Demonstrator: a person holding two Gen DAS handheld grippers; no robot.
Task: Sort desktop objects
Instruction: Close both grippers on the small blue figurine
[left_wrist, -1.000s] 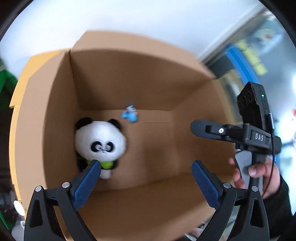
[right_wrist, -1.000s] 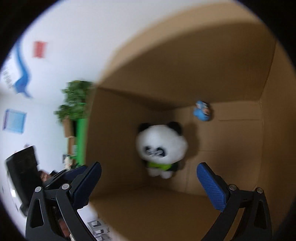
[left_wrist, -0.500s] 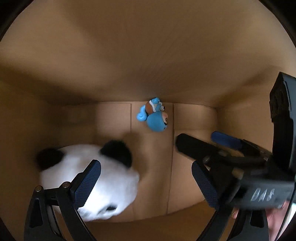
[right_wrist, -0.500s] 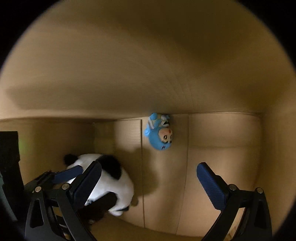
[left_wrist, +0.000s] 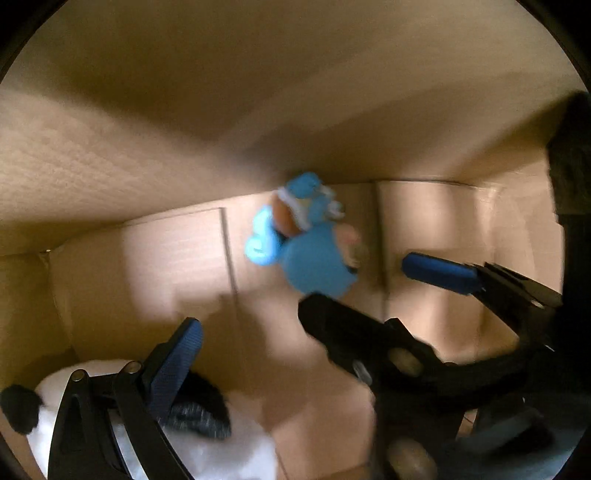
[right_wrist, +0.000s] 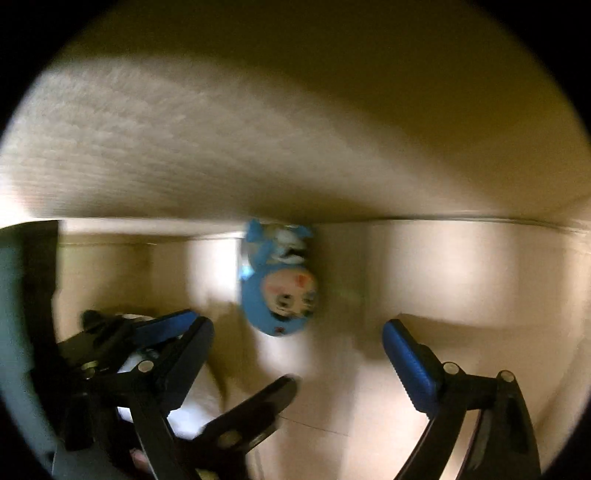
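Landmark: I place everything from the blue toy (left_wrist: 314, 254), which lies against the back wall of the cardboard box (left_wrist: 147, 155).
Ahead of the toy: I see bare box floor between it and my right gripper (right_wrist: 295, 332), whose jaws stand wide apart.
Left of the toy: the panda plush (left_wrist: 207, 443) fills the near left corner, and my left gripper (left_wrist: 295, 354) sits over it.
Crowding: in the left view, my right gripper's black finger (left_wrist: 343, 332) crosses just in front of the toy.
Right of the toy: open floor up to the side wall.
Above: the cardboard wall closes in overhead.
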